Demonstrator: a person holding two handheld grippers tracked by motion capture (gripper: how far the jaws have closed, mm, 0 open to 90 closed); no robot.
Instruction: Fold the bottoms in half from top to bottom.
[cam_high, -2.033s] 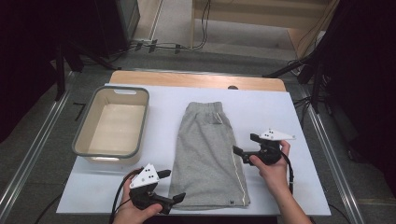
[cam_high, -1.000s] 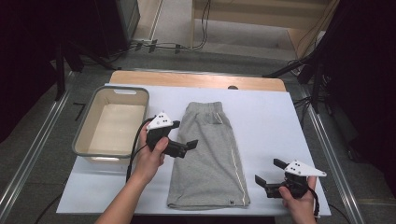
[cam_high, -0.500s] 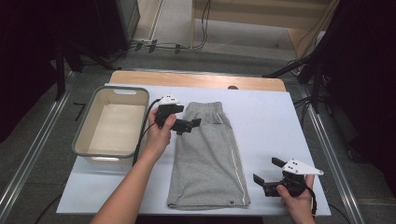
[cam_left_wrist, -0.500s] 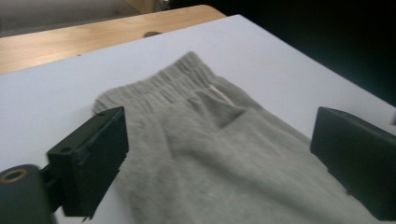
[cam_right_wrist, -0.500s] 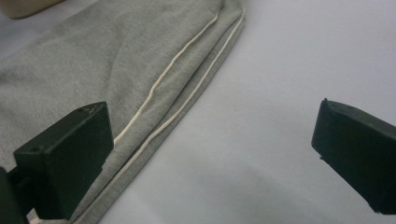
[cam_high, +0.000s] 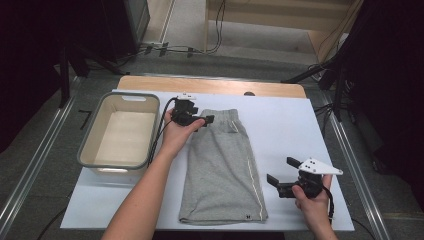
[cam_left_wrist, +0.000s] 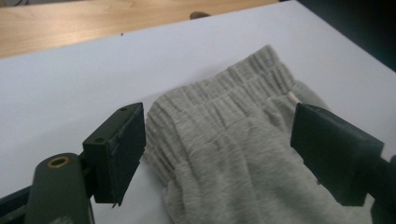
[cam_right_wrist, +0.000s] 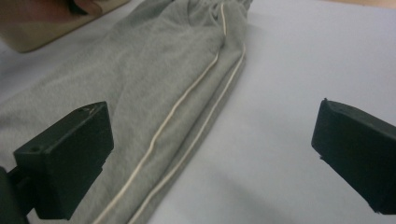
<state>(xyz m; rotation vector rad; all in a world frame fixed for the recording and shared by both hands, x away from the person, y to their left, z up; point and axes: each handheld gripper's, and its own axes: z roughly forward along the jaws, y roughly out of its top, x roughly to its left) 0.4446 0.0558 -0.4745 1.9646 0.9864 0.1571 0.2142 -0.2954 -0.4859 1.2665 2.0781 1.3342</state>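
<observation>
Grey folded shorts (cam_high: 223, 165) with a cream side stripe lie lengthwise on the white table, waistband at the far end. My left gripper (cam_high: 200, 121) hovers at the waistband's left corner, jaws open. In the left gripper view the ribbed waistband (cam_left_wrist: 219, 116) lies between and beyond the two open jaws of the left gripper (cam_left_wrist: 217, 154). My right gripper (cam_high: 284, 172) is open near the front right, just right of the shorts' striped edge. The right gripper view shows the shorts (cam_right_wrist: 154, 88) with the stripe running past its left jaw, right gripper (cam_right_wrist: 212, 154) open over bare table.
A beige rectangular tub (cam_high: 121, 135) stands empty at the left of the white table top (cam_high: 280, 125). A wooden strip (cam_high: 210, 86) runs along the far edge. Metal rails and dark stands flank the table.
My left gripper travelled from the front left up along the shorts to the waistband's left corner. My right gripper dropped back from the shorts' right edge to the front right.
</observation>
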